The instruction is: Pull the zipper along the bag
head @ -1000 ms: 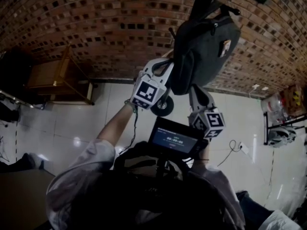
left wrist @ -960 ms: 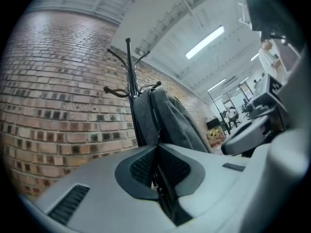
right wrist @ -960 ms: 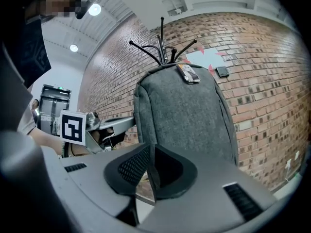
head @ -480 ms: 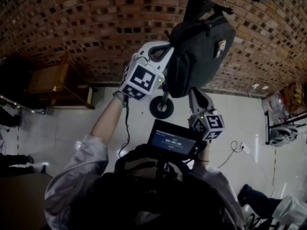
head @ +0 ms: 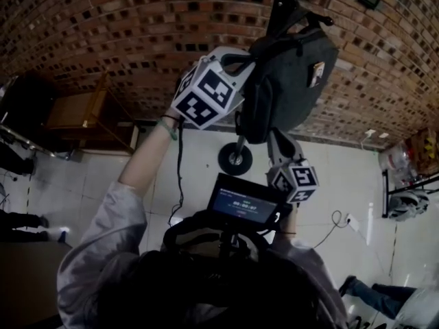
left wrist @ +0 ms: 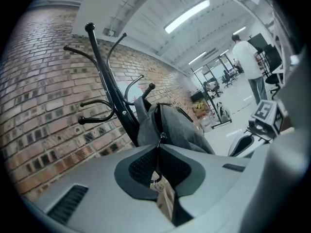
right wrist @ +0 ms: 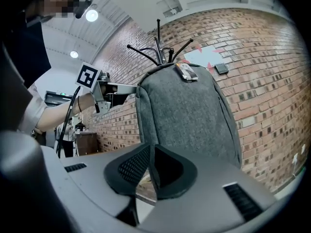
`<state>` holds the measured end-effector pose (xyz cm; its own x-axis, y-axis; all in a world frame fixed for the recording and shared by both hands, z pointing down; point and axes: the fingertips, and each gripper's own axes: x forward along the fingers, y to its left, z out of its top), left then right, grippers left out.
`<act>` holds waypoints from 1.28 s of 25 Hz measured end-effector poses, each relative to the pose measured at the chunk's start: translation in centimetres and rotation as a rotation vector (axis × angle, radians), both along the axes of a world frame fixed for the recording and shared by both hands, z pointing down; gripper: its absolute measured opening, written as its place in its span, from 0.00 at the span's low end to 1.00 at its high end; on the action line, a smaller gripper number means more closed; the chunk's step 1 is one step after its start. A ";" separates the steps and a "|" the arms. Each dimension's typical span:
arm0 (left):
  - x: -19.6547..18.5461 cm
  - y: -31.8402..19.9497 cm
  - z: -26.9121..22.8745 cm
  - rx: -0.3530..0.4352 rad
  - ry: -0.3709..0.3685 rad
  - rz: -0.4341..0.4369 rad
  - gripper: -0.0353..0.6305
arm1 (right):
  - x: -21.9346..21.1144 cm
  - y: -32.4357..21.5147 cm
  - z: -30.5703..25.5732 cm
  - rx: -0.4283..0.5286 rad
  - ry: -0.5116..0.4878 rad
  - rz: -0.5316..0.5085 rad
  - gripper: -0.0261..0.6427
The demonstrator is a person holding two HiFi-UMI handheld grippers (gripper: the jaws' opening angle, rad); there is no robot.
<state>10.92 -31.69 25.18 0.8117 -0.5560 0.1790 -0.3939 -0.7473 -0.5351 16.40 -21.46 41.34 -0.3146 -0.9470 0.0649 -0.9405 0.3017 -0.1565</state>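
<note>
The zipper pull (left wrist: 159, 139), nipped in the just-easing jaws of the left gripper (left wrist: 156, 152), is best drawn steadily while the bag (head: 291, 81) is held taut by the right gripper (right wrist: 150, 149), closed on its bottom edge.

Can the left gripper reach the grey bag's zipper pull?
Probably yes: the grey felt bag's small dark zipper pull already sits between the left gripper's jaw tips, nothing blocking, though its jaws have just been opening slightly.

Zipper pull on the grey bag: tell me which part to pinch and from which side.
Pinch the thin tab of the zipper pull, not the cloth. It juts from the grey bag's narrow zippered edge, which faces away from the coat rack. So come in level from that open side, with the jaws astride the zipper line.
</note>
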 end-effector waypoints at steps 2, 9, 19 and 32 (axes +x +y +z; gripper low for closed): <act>0.2 0.1 -0.4 0.017 -0.024 -0.002 0.08 | -0.2 0.1 -0.6 0.008 0.007 -0.006 0.10; 0.9 0.0 -1.6 0.056 -0.087 -0.043 0.08 | -0.5 0.4 -1.7 0.035 0.002 -0.028 0.10; 3.2 -0.5 -3.9 0.081 -0.159 -0.066 0.08 | -0.7 1.0 -1.3 0.030 -0.018 -0.043 0.10; 4.4 -1.0 -4.7 0.094 -0.154 -0.097 0.09 | -1.9 0.4 -0.9 0.019 -0.026 -0.069 0.10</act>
<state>15.30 -32.66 20.47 0.7204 -0.6507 0.2403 -0.3699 -0.6534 -0.6605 14.55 -21.02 40.40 -0.3805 -0.9240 0.0378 -0.9130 0.3688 -0.1742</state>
